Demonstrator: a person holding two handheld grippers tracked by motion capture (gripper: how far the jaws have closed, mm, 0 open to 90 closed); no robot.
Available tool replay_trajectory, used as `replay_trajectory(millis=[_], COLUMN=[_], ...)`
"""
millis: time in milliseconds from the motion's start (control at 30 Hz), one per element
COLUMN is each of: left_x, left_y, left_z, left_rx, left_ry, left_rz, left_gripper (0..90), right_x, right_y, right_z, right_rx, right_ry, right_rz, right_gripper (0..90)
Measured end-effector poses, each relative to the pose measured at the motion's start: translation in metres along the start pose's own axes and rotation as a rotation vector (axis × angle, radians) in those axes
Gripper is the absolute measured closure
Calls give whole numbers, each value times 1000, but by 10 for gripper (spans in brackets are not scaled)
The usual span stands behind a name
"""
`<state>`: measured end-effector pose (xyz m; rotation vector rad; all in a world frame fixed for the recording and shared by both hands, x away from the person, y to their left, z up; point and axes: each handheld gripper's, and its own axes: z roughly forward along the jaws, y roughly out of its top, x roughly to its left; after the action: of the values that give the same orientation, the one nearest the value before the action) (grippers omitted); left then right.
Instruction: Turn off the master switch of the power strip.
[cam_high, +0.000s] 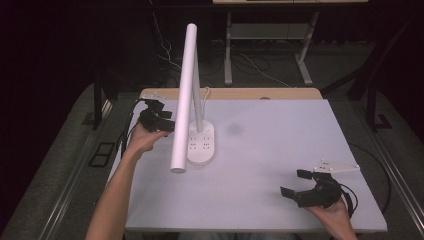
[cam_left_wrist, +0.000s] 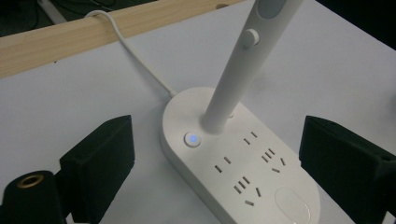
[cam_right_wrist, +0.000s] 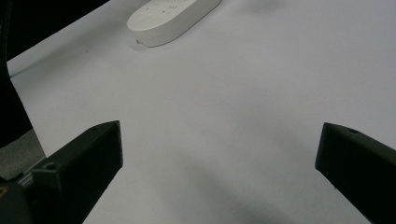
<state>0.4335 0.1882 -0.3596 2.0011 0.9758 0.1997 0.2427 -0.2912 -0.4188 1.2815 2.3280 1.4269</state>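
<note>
White table (cam_high: 280, 150): wooden strip along its far edge; dark floor and desk legs beyond.

Desk lamp (cam_high: 186, 90): white, standing at the table's far left part. Oval base (cam_high: 202, 145) lies flat on the table and carries several socket outlets on its top. A slim upright post rises from the base's far end; a long tube head slants from high at the far side down toward the near side, ending just left of the base. In the left gripper view, a small round button (cam_left_wrist: 192, 139) on the base glows blue beside the foot of the post (cam_left_wrist: 233, 70), and a white cord (cam_left_wrist: 135, 58) runs from the base over the wooden strip.

Left gripper (cam_high: 159, 118): held just left of the lamp, jaws spread wide on either side of the base, touching nothing.

Right gripper (cam_high: 300, 184): near the table's near right corner, well apart from the lamp, jaws spread wide over bare table, empty.
</note>
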Motion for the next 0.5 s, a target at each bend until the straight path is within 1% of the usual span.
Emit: replay_trajectory(millis=[200, 367, 400, 500], left_x=[2, 5, 7, 9], left_y=[0, -1, -1, -2], left_z=[6, 10, 11, 14], left_rx=[-16, -25, -25, -28], left_ry=[5, -1, -2, 1], left_rz=[-14, -37, -30, -35], left_gripper=[136, 144, 147, 153], right_x=[0, 0, 0, 0], right_y=[0, 0, 0, 0], right_z=[0, 0, 0, 0], right_rx=[-1, -1, -1, 1], right_ry=[2, 2, 2, 2], right_rz=[0, -2, -1, -1], right_gripper=[0, 0, 0, 0])
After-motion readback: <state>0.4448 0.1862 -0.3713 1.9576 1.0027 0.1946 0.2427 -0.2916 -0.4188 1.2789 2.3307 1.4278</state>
